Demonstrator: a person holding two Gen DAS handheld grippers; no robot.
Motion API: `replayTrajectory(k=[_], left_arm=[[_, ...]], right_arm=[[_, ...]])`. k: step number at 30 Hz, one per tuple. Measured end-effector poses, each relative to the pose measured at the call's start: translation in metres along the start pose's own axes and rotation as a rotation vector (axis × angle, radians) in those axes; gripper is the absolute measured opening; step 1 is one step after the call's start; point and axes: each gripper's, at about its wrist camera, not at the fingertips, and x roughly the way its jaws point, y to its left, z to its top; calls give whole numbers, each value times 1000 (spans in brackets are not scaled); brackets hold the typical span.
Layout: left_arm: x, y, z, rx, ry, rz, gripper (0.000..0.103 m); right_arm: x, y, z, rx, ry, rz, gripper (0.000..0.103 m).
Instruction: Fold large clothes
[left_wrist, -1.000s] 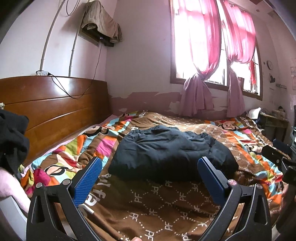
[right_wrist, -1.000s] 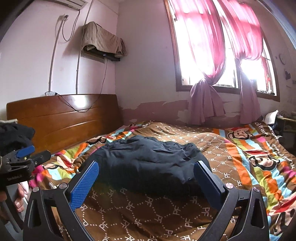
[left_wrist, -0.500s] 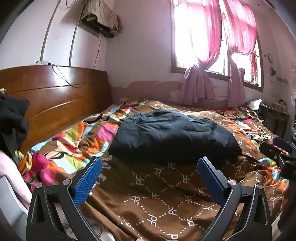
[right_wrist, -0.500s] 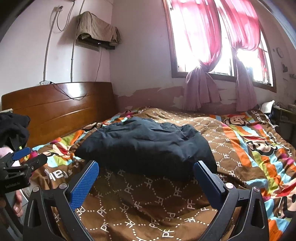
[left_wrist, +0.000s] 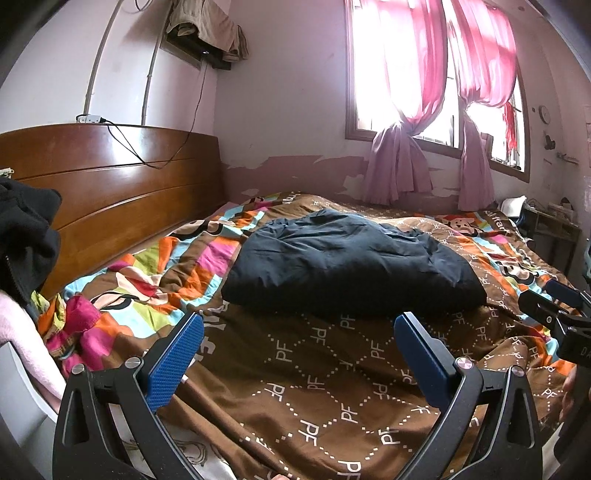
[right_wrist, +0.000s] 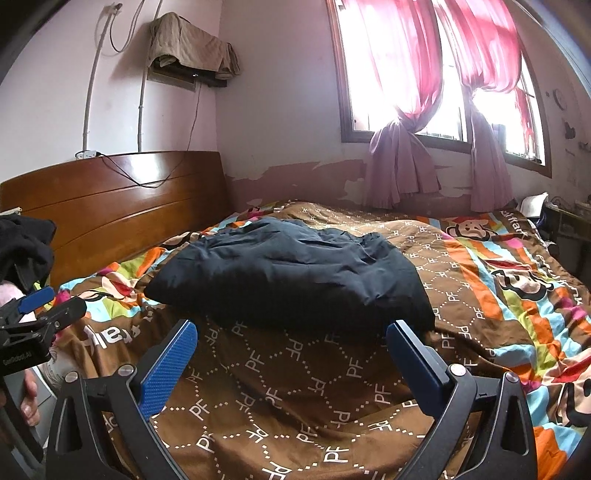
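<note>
A dark navy padded jacket (left_wrist: 347, 266) lies bundled in the middle of the bed, on a brown patterned quilt (left_wrist: 332, 387), well clear of the wooden headboard (left_wrist: 110, 184). Your left gripper (left_wrist: 299, 354) and right gripper (right_wrist: 291, 354) both hover short of its near edge, jaws spread wide and holding nothing. To fold it well, take the two near corners level and lift them together. The left view alone shows the right gripper at its right edge; the right view alone shows your left hand (right_wrist: 27, 400).
</note>
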Motion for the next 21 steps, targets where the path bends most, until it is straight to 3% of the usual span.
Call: replayTrajectory(k=[21], left_arm=[[-5, -5, 2, 0, -7, -5, 101]], right_arm=[[-4, -3, 5, 4, -15, 1, 103]])
